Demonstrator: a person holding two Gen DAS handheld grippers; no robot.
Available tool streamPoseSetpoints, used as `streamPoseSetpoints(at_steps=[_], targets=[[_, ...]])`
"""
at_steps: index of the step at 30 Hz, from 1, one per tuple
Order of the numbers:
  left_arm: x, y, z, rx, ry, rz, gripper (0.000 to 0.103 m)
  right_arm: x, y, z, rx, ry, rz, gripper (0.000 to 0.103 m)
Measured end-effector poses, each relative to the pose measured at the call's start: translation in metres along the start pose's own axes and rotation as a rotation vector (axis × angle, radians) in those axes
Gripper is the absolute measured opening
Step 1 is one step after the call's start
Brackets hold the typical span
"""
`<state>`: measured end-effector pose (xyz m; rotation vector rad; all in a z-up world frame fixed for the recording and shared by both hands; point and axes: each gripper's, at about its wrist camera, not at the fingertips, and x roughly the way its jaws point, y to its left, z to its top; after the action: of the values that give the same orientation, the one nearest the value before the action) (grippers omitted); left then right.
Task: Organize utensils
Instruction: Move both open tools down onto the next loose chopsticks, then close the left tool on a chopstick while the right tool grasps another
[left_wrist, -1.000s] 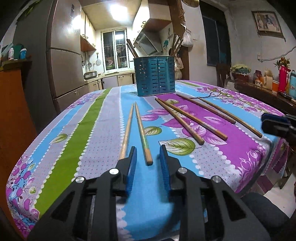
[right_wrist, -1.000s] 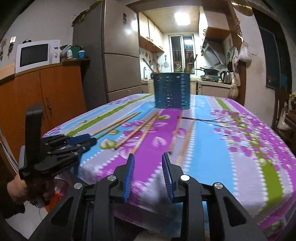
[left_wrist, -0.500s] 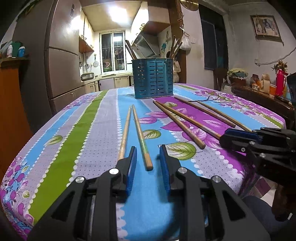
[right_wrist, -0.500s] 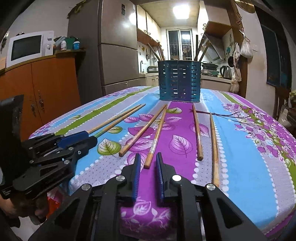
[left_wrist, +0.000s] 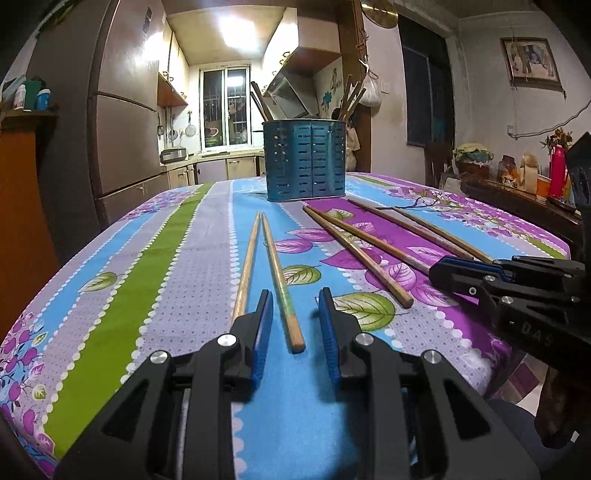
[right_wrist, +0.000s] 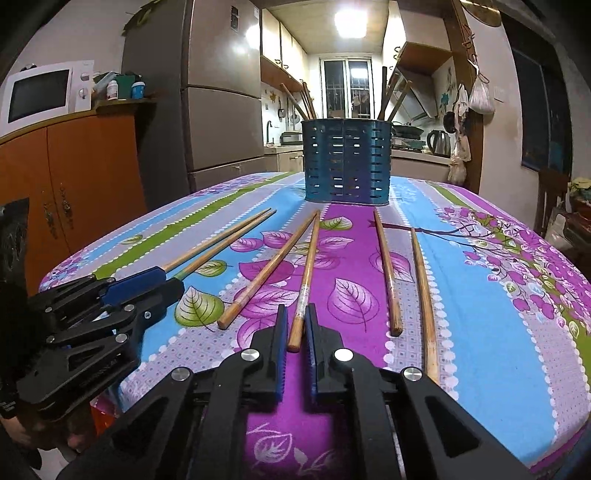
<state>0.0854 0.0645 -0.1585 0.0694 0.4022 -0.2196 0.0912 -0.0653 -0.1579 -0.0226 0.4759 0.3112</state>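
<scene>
Several wooden chopsticks lie in pairs on the floral tablecloth (left_wrist: 177, 258). A blue slotted utensil holder (left_wrist: 306, 159) stands at the far end with chopsticks in it; it also shows in the right wrist view (right_wrist: 346, 161). My left gripper (left_wrist: 295, 306) is open, its fingers either side of the near end of a green-banded chopstick (left_wrist: 280, 284), not touching it. My right gripper (right_wrist: 295, 325) is nearly closed around the near end of a chopstick (right_wrist: 306, 277); contact is unclear. Each gripper shows in the other's view: the right one (left_wrist: 458, 271) and the left one (right_wrist: 147, 284).
A fridge (right_wrist: 218, 103) and an orange cabinet (right_wrist: 74, 173) with a microwave (right_wrist: 40, 94) stand to the left. A side table (left_wrist: 517, 199) with bottles is to the right. The table's near edge lies just under both grippers.
Both grippers have moved forward and down to the chopsticks' near ends. The right gripper's jaws have narrowed around one chopstick. The left gripper's jaws stay apart.
</scene>
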Motion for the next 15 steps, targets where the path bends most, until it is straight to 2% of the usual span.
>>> streamPoseSetpoints(at_steps=[7, 9, 11, 15], targets=[[-0.0049, -0.0023, -0.0044, -0.01, -0.023, 0.017, 0.024, -0.0022, 0.0017, -0.0044, -0.008, -0.023, -0.011, 0.011], [-0.0053, -0.0024, -0.0047, -0.017, -0.027, 0.019, 0.021, -0.0028, 0.0004, -0.0057, 0.002, -0.03, -0.01, 0.011], [-0.007, -0.0044, -0.0054, -0.014, -0.032, 0.021, 0.013, -0.0032, -0.0014, -0.0063, 0.018, -0.036, -0.006, 0.009], [-0.0076, -0.0045, -0.0048, -0.03, -0.033, 0.027, 0.009, -0.0043, -0.0056, -0.0077, 0.036, -0.042, 0.004, 0.008]])
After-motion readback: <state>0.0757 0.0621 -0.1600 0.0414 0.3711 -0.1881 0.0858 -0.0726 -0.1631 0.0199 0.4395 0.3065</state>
